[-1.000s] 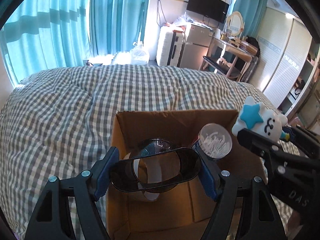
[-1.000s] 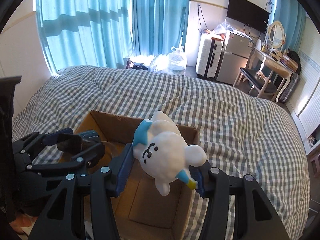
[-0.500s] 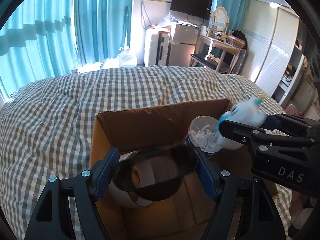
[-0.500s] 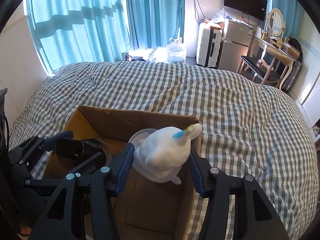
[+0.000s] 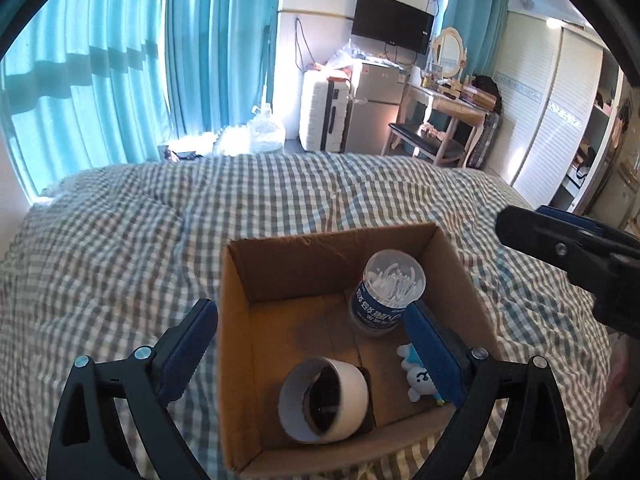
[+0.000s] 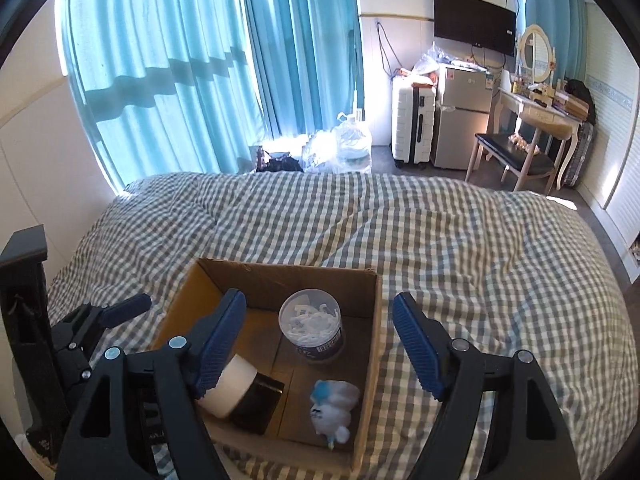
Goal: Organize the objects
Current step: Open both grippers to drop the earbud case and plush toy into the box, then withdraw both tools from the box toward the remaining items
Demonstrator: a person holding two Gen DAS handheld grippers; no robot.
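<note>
An open cardboard box [image 5: 236, 320] [image 6: 372, 320] sits on the checked bed. Inside lie a dark cup with a white sleeve [image 5: 324, 400] [image 6: 236, 392] on its side, a clear tub of white picks [image 5: 386, 292] [image 6: 312, 332] standing upright, and a small white and blue plush toy [image 5: 418, 374] [image 6: 332, 404]. My left gripper [image 5: 312, 344] is open and empty above the box's near side. My right gripper [image 6: 320, 344] is open and empty above the box; it also shows at the right of the left wrist view [image 5: 568, 248].
The grey checked duvet [image 6: 440, 240] covers the bed all around the box. Beyond the bed are teal curtains [image 6: 180, 60], a white suitcase [image 6: 412, 132], a small fridge [image 6: 464, 116], a dressing table with a chair [image 6: 532, 136] and bags on the floor.
Both grippers opened and pulled back up. The dark cup dropped from the left gripper and the plush toy from the right one; both now lie in the box.
</note>
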